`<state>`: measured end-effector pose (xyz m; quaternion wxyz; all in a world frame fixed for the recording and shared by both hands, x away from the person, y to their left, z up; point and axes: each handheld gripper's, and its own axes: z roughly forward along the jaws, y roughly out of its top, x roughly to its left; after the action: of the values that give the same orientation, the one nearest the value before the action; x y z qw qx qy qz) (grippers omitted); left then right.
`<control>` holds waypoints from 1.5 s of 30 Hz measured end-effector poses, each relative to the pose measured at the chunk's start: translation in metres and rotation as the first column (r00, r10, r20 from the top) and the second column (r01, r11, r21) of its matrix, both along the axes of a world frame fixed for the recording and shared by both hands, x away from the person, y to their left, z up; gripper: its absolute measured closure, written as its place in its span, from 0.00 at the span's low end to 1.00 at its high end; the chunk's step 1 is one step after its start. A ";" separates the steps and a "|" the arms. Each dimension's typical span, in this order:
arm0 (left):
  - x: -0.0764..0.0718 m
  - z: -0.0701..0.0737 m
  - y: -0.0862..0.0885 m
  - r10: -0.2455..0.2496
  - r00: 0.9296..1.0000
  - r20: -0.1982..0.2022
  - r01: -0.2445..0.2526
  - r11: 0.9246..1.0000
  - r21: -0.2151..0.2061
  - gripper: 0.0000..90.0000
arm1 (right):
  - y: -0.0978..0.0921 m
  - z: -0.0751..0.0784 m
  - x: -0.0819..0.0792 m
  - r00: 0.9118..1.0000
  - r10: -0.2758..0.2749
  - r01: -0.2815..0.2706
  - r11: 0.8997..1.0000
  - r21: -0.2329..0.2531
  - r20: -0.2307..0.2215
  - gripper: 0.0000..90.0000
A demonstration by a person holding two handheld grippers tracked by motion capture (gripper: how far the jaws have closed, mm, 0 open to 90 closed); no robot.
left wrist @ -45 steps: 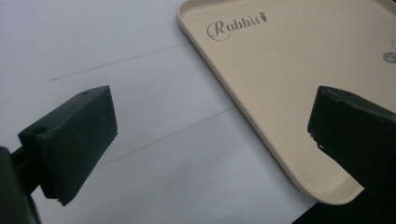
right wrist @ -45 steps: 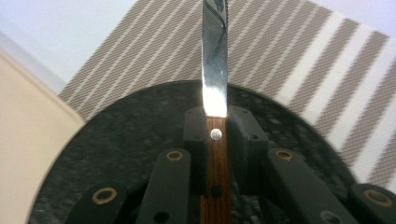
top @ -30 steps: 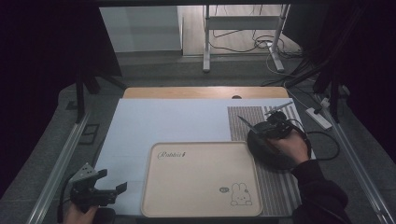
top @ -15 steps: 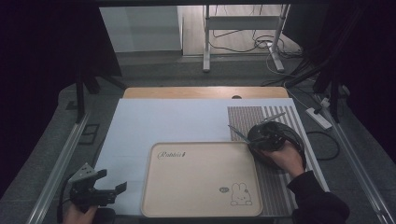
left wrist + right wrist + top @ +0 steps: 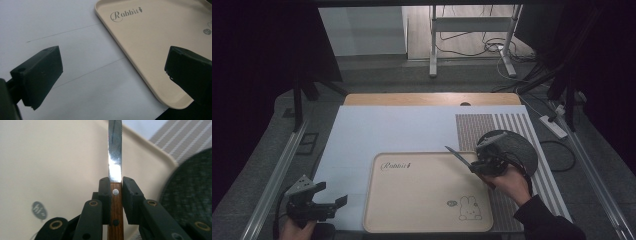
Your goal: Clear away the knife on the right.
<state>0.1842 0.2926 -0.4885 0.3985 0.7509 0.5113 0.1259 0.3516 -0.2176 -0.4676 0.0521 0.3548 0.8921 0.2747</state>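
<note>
Nearest to me, left gripper (image 5: 319, 202) sits low at the table's near left corner, jaws wide apart, nothing between them; just beside it, the beige tray (image 5: 412, 210). In the left gripper view I read "Rabbit" print on the tray's (image 5: 140, 45) floor. Farther right, right gripper (image 5: 482, 162) has its jaws clamped on the knife (image 5: 458, 153) by its wooden handle (image 5: 115, 212), blade over the tray's far right corner. Beyond it, a dark round mat (image 5: 517, 147) on the striped placemat (image 5: 477, 127).

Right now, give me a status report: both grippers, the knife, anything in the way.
Right gripper shut on knife, blade over the tray. Left gripper open, off the tray's left edge. Dark round mat behind right hand; tray bare.
</note>
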 end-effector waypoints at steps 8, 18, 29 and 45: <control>0.000 0.000 0.000 0.000 1.000 -0.001 0.000 1.000 0.005 0.02 | 0.023 -0.006 -0.020 0.999 0.041 -0.042 0.999 -0.015 -0.010 0.86; -0.001 0.000 -0.001 0.000 1.000 -0.002 0.000 1.000 0.008 0.02 | 0.035 -0.025 -0.019 0.999 0.040 -0.041 0.995 -0.092 -0.012 0.86; 0.000 0.000 -0.002 -0.004 1.000 -0.004 0.004 1.000 0.018 0.02 | 0.039 -0.007 -0.018 0.991 0.130 -0.129 0.990 -0.056 0.016 0.93; 0.000 0.000 -0.002 -0.008 1.000 -0.003 0.008 1.000 0.020 0.02 | 0.042 -0.033 -0.004 0.985 0.154 -0.161 0.981 -0.108 -0.071 1.00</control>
<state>0.1843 0.2905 -0.4884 0.3910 0.7570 0.5075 0.1284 0.3481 -0.1757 -0.5005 0.0224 0.2877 0.9329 0.2155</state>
